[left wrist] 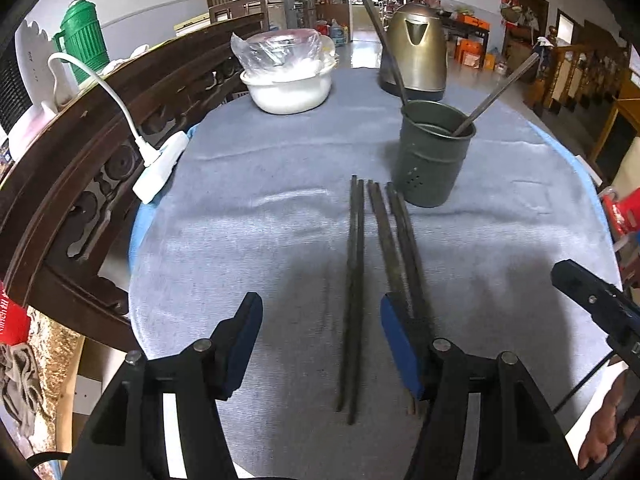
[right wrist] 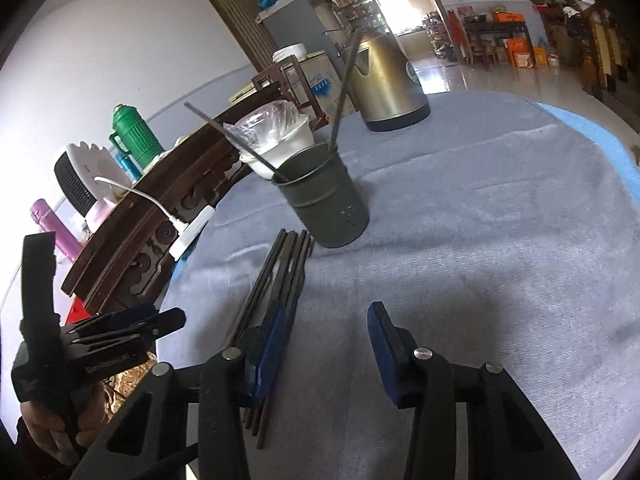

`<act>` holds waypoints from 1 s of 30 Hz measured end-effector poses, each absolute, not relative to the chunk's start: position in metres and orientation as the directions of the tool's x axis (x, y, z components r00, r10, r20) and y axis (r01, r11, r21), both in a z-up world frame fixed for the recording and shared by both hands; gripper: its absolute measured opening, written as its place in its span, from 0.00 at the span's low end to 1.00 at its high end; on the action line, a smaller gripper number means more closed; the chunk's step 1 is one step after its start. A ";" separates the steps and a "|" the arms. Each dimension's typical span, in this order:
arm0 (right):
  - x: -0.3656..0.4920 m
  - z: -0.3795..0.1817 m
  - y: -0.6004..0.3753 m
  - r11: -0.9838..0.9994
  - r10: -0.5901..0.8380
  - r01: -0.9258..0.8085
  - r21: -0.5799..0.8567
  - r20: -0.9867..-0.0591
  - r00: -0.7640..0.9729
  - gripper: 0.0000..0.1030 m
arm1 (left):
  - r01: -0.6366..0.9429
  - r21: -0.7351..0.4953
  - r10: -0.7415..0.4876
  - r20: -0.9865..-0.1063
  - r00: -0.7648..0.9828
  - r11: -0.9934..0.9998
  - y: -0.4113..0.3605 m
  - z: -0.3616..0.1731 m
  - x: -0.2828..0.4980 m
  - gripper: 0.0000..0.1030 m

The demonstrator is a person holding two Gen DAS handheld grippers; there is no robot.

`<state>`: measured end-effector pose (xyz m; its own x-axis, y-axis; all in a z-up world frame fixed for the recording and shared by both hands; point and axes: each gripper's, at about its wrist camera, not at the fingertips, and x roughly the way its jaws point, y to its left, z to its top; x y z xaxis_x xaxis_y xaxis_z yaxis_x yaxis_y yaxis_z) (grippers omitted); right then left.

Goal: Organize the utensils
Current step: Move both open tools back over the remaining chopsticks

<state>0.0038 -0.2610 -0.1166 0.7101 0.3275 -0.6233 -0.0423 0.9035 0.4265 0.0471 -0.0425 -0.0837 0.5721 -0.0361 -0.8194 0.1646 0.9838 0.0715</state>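
Dark chopsticks (left wrist: 356, 280) laid centre frame on grey cloth (left wrist: 240, 240), metal holder (left wrist: 434, 152) beyond, left gripper (left wrist: 320, 344) parted around one pair, unpressed, right gripper (right wrist: 328, 344) parted, nothing held

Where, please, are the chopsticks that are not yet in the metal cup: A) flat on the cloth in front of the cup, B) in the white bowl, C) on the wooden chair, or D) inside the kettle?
A: the chopsticks lie on the cloth before the cup.
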 end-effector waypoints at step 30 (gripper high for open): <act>0.014 -0.118 -0.244 0.901 0.340 -0.031 0.433 -0.658 0.672 0.45 | 0.199 0.170 0.021 -0.808 0.589 0.965 -0.047 -0.093 0.035 0.61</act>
<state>0.0137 -0.2436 -0.1177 0.6720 0.3395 -0.6582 -0.0313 0.9009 0.4328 0.0345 -0.0474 -0.0929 0.5895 0.0208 -0.8075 0.1985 0.9653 0.1698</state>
